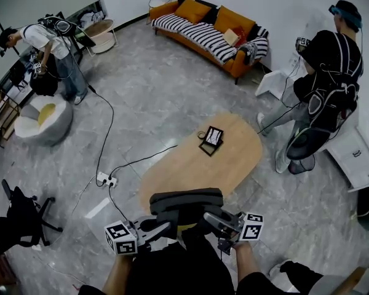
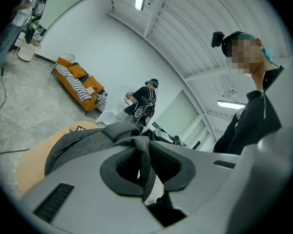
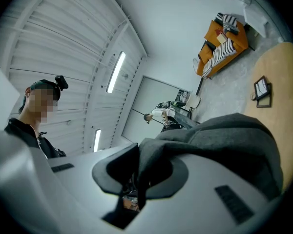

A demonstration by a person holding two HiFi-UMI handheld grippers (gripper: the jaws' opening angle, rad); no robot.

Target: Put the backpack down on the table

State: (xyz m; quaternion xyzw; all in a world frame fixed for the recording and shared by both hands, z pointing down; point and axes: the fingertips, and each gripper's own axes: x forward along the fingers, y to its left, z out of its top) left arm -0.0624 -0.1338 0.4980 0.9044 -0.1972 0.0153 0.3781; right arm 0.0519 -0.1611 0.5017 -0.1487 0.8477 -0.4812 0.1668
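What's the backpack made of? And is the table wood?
Backpack: looks like soft grey woven cloth, matte; it folds and creases. Table: looks like light wood or a wood-look board, smooth and evenly tan; I can't tell which.

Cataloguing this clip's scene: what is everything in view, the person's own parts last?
backpack: one, dark grey, between both grippers at table's near end
table: one, light wood, mid-floor
framed picture: one, black, on table
sofa: one, orange, far wall
power strip: one, white, floor left of table
beanbag seat: one, grey and yellow, left
office chair: one, black, lower left
bystander in white: one, far left
bystander in black: one, right of table
left gripper: one, grey, shut on backpack fabric
right gripper: one, grey, shut on backpack fabric
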